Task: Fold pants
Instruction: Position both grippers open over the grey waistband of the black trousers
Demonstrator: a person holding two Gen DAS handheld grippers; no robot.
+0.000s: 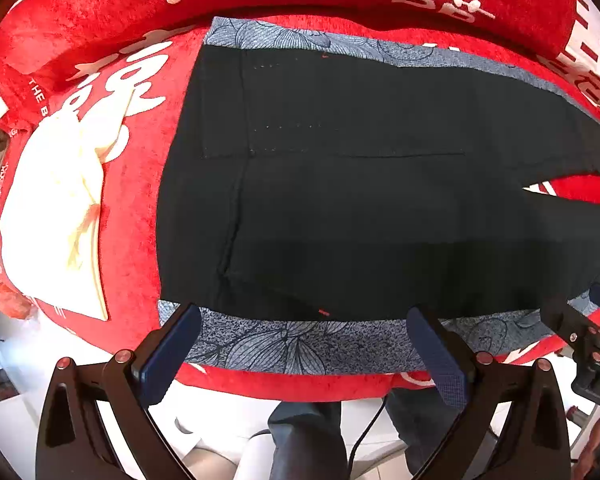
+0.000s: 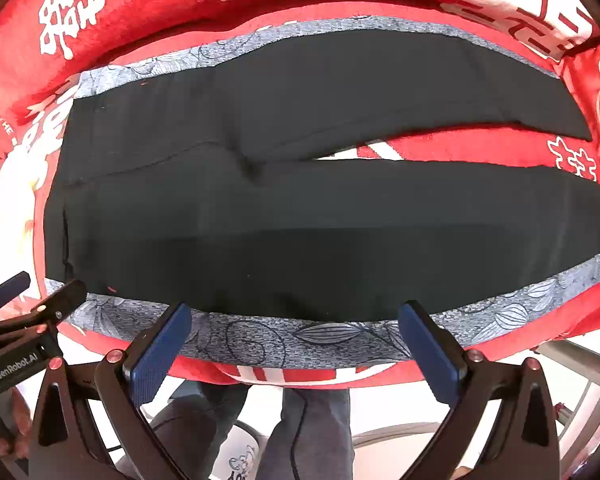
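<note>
**Pants flat and unfolded, both tongs open at the near hem line**

Largest first. The red plush cover (image 1: 148,208) fills both views, velvety nap, white printed characters, bunched into a soft ridge from 10 to 2 o'clock.

On it lie the pants (image 2: 300,208), spread flat, black matte weave with a grey-blue leaf-print side stripe (image 2: 260,340) along each outer seam. In the right wrist view the long axis runs 9 to 3 o'clock: waistband at 9, the two legs parting into a narrow V toward 3, red cover showing between them. No fold made yet, by my reading.

A cream cloth (image 1: 60,208), folded and limp, sits at 9 o'clock in the left wrist view, beside the waistband and apart from it.

The relation your move turns on: the near stripe lies crosswise just past both sets of tips, toward 12 o'clock. Your left gripper (image 1: 304,344) hangs over the waist end, your right gripper (image 2: 296,340) over the thigh-to-knee stretch, so the left hand is nearer the waistband and the right nearer the cuffs. Each gripper's arm shows in the other's view, so they ride near each other.

Both tongs stand with jaws spread wide, blue ribbed pads (image 1: 172,352) clear of the cloth, nothing between them.

Likely next: pinch the near edge at both points and carry it toward 12 o'clock, leg onto leg. The thin, slack cloth may sag between grips.
</note>
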